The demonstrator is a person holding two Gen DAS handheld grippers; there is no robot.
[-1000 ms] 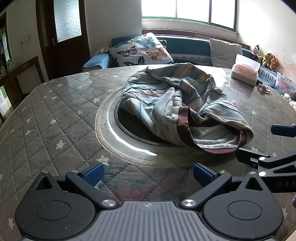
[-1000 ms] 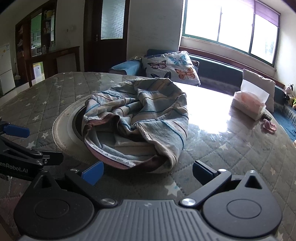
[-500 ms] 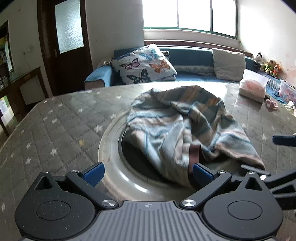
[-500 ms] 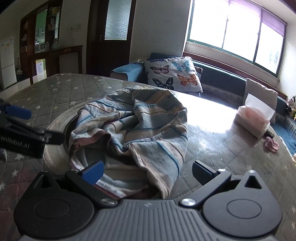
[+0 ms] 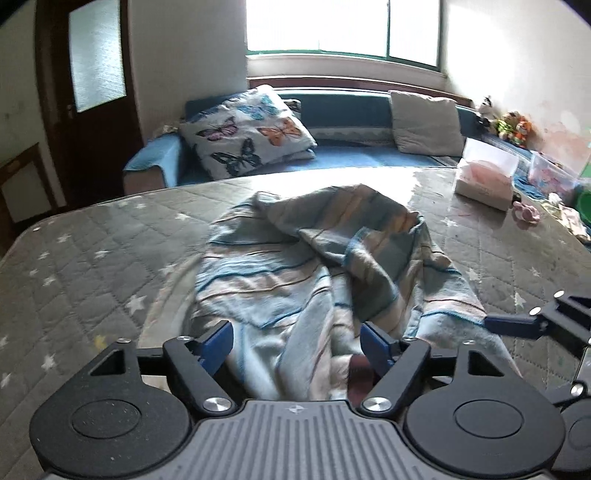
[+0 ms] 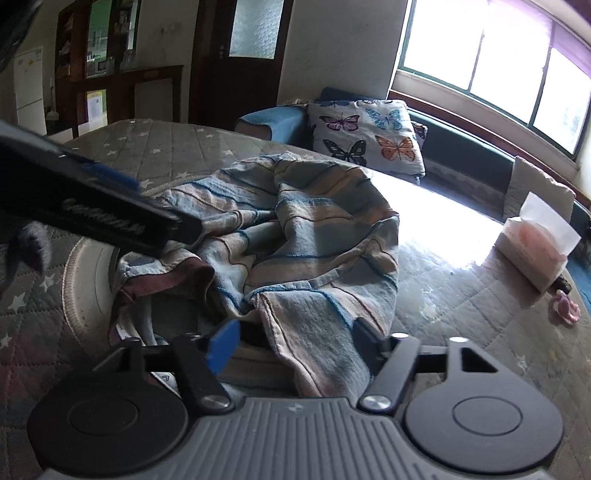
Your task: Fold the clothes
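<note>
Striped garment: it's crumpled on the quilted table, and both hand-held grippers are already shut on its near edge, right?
Not shut. Both wrist views show the left hand-held gripper and right hand-held gripper open, jaws spread around the near edge of the striped garment, which does lie crumpled on the quilted table.

A lived-in family home: a quilted, star-patterned table cover [image 5: 74,266] fills the foreground, with a blue sofa [image 5: 354,151] and butterfly-print cushion [image 5: 251,133] under a bright window [image 5: 343,26] at 12 o'clock, a tissue box [image 5: 484,181] and soft toys [image 5: 511,125] at 2 o'clock, a wooden door [image 5: 92,92] at 10 o'clock.
</note>
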